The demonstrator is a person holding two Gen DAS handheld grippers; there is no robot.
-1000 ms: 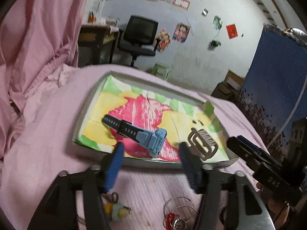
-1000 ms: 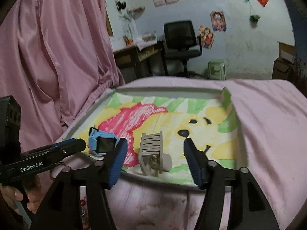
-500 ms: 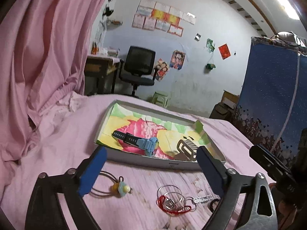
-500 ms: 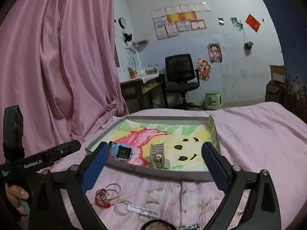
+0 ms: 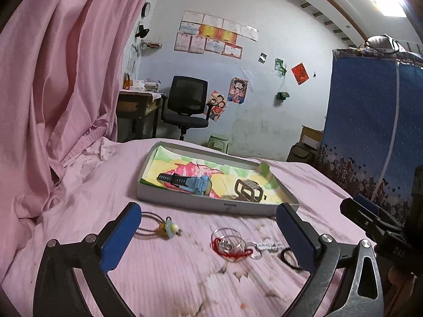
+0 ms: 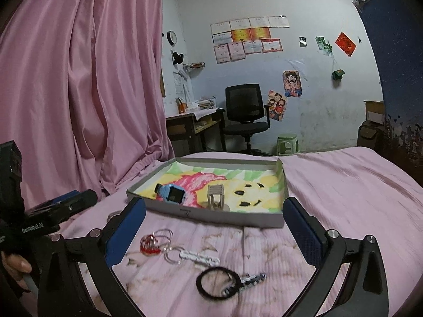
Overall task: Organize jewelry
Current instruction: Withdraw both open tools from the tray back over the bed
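Both grippers have pulled back from the tray (image 5: 185, 203) since one second ago, and their jaws, then narrow, now stand wide apart with nothing between them. On the pink bed cover (image 6: 343, 185) the tray holds a blue watch (image 5: 197, 184) and a beige hair clip (image 5: 248, 191). In front of the tray lie a hair tie with a yellow-and-blue charm (image 5: 169, 229), clear rings with red thread (image 5: 228, 243), a white keychain strap (image 6: 198, 257) and a black hair loop (image 6: 216, 282). The left gripper (image 5: 208, 233) is above these small things; the right gripper (image 6: 215, 233) also. "GenRobot.AI" can be read on the left gripper's body in the right view. A small label on the tray's front wall is too blurred to read.
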